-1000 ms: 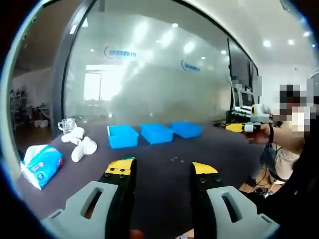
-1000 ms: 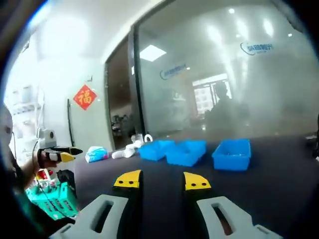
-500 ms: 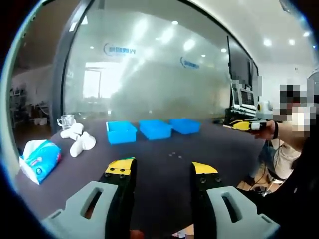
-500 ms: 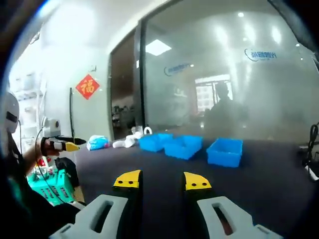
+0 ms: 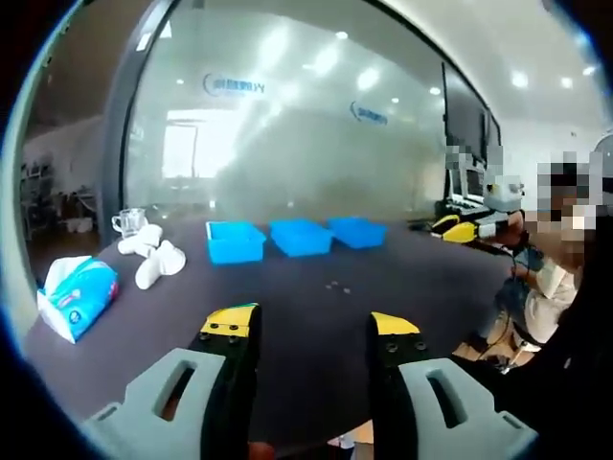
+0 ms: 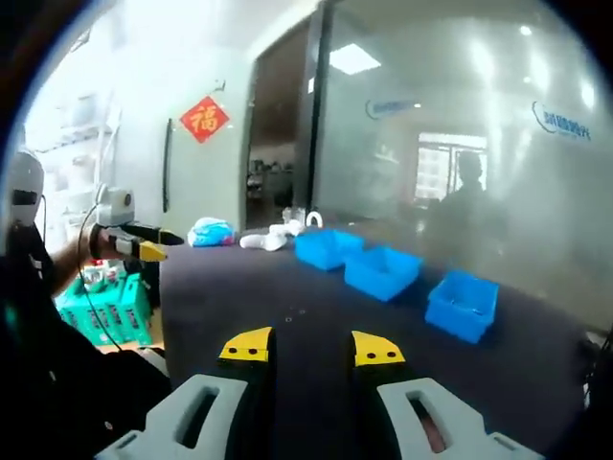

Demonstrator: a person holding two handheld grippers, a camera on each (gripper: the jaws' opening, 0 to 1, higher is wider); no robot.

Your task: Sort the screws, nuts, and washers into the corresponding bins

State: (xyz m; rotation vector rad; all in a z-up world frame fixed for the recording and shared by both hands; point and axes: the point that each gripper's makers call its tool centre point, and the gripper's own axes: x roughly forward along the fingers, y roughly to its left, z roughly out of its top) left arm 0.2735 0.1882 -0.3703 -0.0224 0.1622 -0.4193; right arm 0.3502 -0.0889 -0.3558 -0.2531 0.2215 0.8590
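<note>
**Both tools parted above a dark counter with three blue bins**

In the left gripper view, the left tool [image 5: 311,331] hangs with jaws wide and nothing between them. Three bins [image 5: 301,237] sit in a row at 12 o'clock on the counter [image 5: 287,335]. A few small parts [image 5: 335,286] lie just ahead. A tissue pack [image 5: 75,296] lies at 9 o'clock. The right tool [image 6: 306,347] is equally wide, with the bins [image 6: 383,271] at 1 o'clock.
</note>
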